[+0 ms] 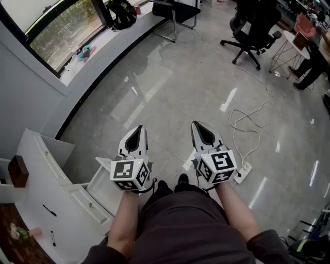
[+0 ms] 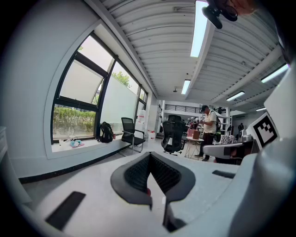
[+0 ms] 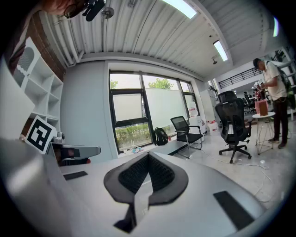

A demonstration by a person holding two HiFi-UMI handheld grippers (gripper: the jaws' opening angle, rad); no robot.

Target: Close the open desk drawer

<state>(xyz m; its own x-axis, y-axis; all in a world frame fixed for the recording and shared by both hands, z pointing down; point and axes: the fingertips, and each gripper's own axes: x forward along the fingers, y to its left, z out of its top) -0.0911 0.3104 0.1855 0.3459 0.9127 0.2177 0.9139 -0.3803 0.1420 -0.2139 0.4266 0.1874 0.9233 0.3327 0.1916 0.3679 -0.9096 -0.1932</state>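
Note:
A white desk (image 1: 38, 206) stands at the lower left of the head view. Its open drawer (image 1: 101, 186) juts out toward the floor, partly hidden under my left gripper's marker cube and forearm. My left gripper (image 1: 135, 129) hovers just above and to the right of the drawer, jaws shut with nothing between them. My right gripper (image 1: 201, 126) is held level with it further right, over the bare floor, also shut and empty. In the left gripper view the left gripper (image 2: 149, 154) points across the room toward the window. The right gripper (image 3: 148, 154) points the same way; neither gripper view shows the drawer.
A white power strip (image 1: 242, 172) with a looping cable lies on the floor right of my right gripper. A black office chair (image 1: 251, 31) and a person (image 1: 312, 62) are far off at the upper right. A backpack (image 1: 122, 13) sits on the window ledge. Pens (image 1: 50, 210) lie on the desk.

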